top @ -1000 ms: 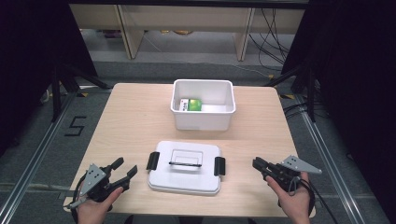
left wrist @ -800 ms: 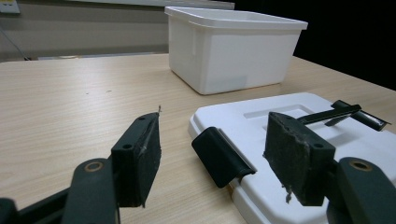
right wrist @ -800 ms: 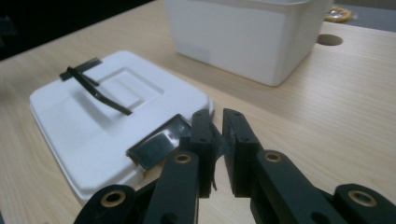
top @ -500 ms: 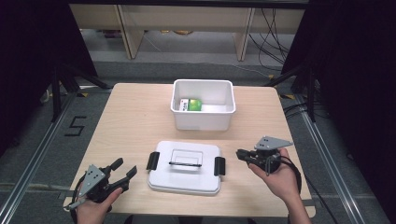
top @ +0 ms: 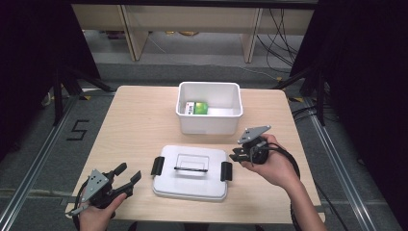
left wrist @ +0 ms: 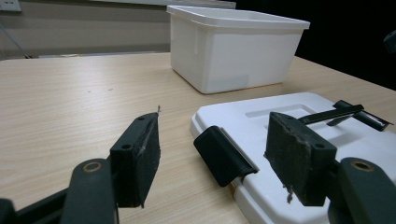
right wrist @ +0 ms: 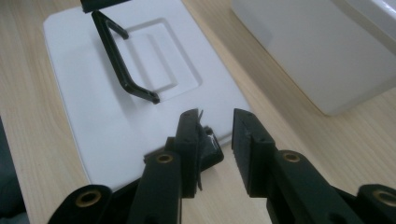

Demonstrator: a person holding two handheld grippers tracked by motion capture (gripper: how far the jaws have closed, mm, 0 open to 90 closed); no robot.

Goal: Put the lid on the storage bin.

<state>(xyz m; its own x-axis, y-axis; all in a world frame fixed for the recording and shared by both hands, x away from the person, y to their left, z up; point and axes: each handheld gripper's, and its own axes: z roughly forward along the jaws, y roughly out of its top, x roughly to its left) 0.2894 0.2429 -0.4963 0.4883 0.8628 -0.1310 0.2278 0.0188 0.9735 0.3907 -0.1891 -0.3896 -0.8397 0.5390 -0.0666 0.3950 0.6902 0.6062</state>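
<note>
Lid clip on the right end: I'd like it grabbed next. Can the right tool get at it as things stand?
Probably yes. The right tool hovers open just beside the lid's right clip, and nothing lies between them; in the right gripper view the clip sits right at its jaws.

Setting: a light wooden table (top: 130, 125) on a grey floor (top: 33, 159).
Pale wooden shelving (top: 192, 21) lines the far side, with black cables (top: 279, 29) trailing before it; dark curtains (top: 29, 57) hang at either side, and a black "5" (top: 77, 130) marks the floor left of the table.
</note>
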